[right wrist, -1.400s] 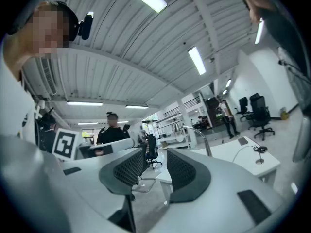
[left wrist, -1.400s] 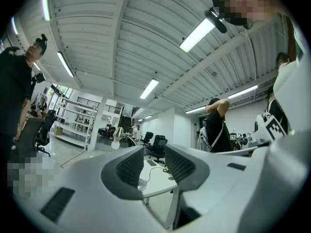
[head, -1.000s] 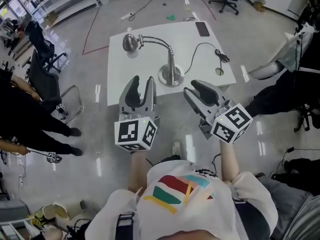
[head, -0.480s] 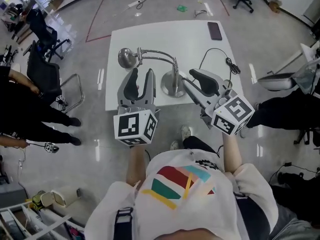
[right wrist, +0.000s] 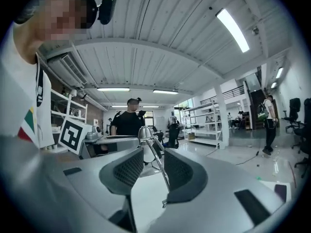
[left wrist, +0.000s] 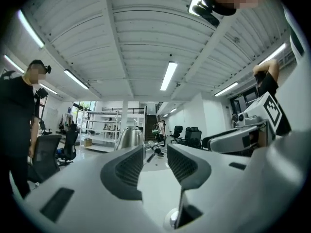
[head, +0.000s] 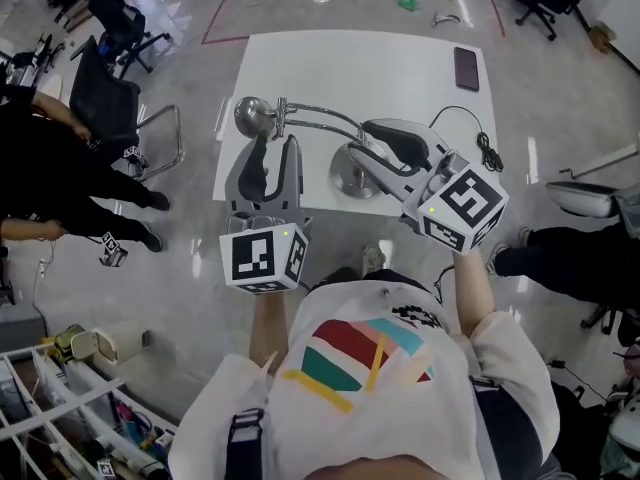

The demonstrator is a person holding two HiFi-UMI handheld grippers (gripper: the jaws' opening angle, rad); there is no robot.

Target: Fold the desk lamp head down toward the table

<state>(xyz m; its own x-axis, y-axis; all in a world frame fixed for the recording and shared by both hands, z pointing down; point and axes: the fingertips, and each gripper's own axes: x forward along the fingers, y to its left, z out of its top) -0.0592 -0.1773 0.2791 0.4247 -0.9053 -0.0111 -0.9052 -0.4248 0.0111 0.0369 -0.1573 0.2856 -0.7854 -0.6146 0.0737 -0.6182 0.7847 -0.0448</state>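
Observation:
A chrome desk lamp stands on the white table (head: 350,68), with its round base (head: 350,180) near the front edge. The gooseneck (head: 320,120) arches left to the bell-shaped head (head: 252,118). My left gripper (head: 272,150) is open just in front of the head, which shows beyond its jaws as the lamp head (left wrist: 130,138). My right gripper (head: 382,140) is open, hovering over the base and lower neck. In the right gripper view the gooseneck (right wrist: 156,161) and lamp head (right wrist: 144,132) line up with the gap of the right gripper (right wrist: 148,168). Neither gripper holds anything.
A black phone (head: 467,68) lies at the table's far right, and the lamp's black cable (head: 482,140) trails to the right edge. Office chairs (head: 120,78) and a person in black (head: 50,178) are to the left. Shelving stands in the background.
Both grippers have moved forward over the table's front edge toward the lamp. The left now sits by the head, the right over the base. The lamp has not moved.

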